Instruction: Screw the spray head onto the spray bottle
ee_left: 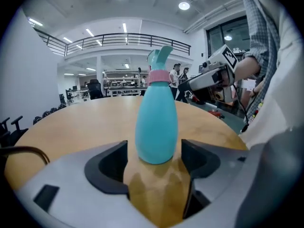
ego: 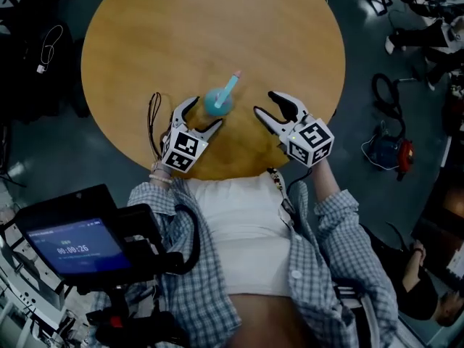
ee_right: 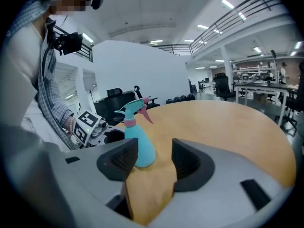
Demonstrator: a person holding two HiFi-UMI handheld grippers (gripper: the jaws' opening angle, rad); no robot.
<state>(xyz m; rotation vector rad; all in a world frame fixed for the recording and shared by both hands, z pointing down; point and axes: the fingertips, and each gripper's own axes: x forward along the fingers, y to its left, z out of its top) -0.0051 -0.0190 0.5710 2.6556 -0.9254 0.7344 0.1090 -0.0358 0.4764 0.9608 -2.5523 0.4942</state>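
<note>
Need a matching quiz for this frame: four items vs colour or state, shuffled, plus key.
Items:
1 spray bottle body
2 neck collar
3 right gripper
4 round table

Matches:
a pink
b tan wood
c open, holding nothing
d teal, upright

Pairs: 1-d; 2-a; 3-c; 4-b

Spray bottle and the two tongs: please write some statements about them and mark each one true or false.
1. The spray bottle stands upright on the round wooden table. True.
2. The left tongs are shut on the bottle. False: they are open, and the bottle stands free just in front of them.
3. The spray head lies on the table beside the bottle. False: it sits on top of the bottle, above a pink collar.
4. The right tongs are open and hold nothing. True.
</note>
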